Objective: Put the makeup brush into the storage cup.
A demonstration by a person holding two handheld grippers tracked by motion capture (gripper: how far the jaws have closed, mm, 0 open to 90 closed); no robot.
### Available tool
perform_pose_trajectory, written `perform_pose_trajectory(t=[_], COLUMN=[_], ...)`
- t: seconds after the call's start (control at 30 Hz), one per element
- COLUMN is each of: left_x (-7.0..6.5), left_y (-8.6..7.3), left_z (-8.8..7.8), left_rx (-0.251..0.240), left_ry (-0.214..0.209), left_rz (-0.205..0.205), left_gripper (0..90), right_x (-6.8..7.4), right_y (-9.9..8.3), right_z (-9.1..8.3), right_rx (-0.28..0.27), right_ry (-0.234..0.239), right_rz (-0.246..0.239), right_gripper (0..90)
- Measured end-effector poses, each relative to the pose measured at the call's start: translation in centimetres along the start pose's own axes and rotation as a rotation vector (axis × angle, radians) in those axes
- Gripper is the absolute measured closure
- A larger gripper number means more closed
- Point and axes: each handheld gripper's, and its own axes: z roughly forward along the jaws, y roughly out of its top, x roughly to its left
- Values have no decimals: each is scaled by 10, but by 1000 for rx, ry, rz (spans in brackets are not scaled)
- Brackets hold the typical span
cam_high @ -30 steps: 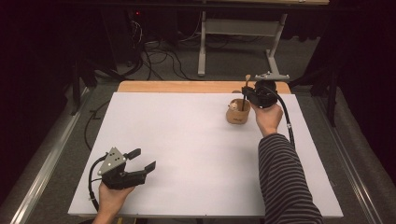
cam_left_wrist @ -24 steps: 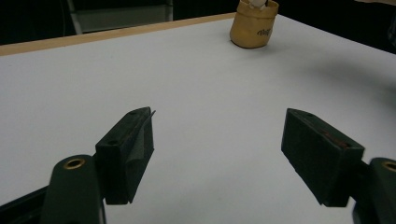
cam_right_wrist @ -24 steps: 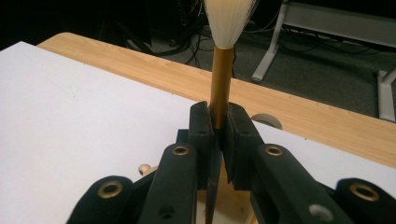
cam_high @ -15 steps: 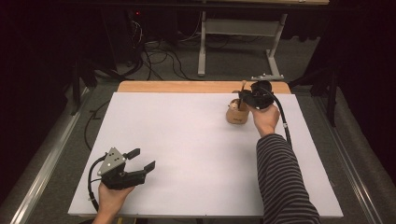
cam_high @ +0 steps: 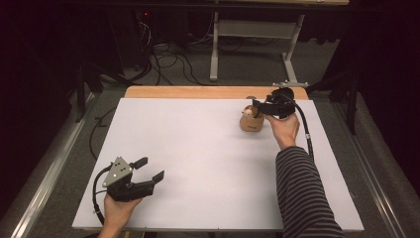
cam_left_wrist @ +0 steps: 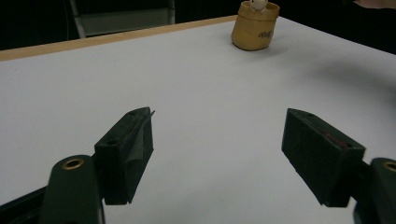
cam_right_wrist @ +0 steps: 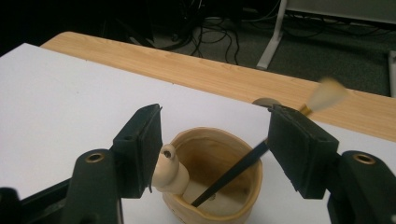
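The right hand-held gripper [cam_right_wrist: 215, 149], jaws just opened apart, hangs over the light, maybe tippy cup [cam_right_wrist: 212, 184]; grab the thin brush [cam_right_wrist: 233, 175] stick.

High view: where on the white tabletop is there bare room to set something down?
The middle of the white tabletop lies bare between the left tongs and the tan pot, as does the far-left stretch. It is crowded only at the pot, where the open right tongs hover.
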Motion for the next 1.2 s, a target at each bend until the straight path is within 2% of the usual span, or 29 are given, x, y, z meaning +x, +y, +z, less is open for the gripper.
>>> perform_pose_trajectory(t=[0.47, 0.73, 0.83, 1.03, 1.2], left_x=[0, 0, 0, 1, 1], left_y=[0, 0, 0, 0, 0], left_z=[1, 1, 1, 0, 0], left_rx=[0, -1, -2, -5, -5], left_ry=[-2, 3, 2, 2, 0], left_rz=[-2, -6, -6, -10, -9], left_gripper=[253, 251, 251, 250, 251], right_x=[-4, -12, -14, -15, -15], right_y=[-8, -12, -13, -14, -16], right_z=[-23, -35, -41, -51, -58], right_rx=[-33, -52, -62, -85, -84], right_ry=[18, 12, 16, 22, 29], right_rz=[-16, -19, -6, -19, -31], right_gripper=[369, 373, 374, 376, 377])
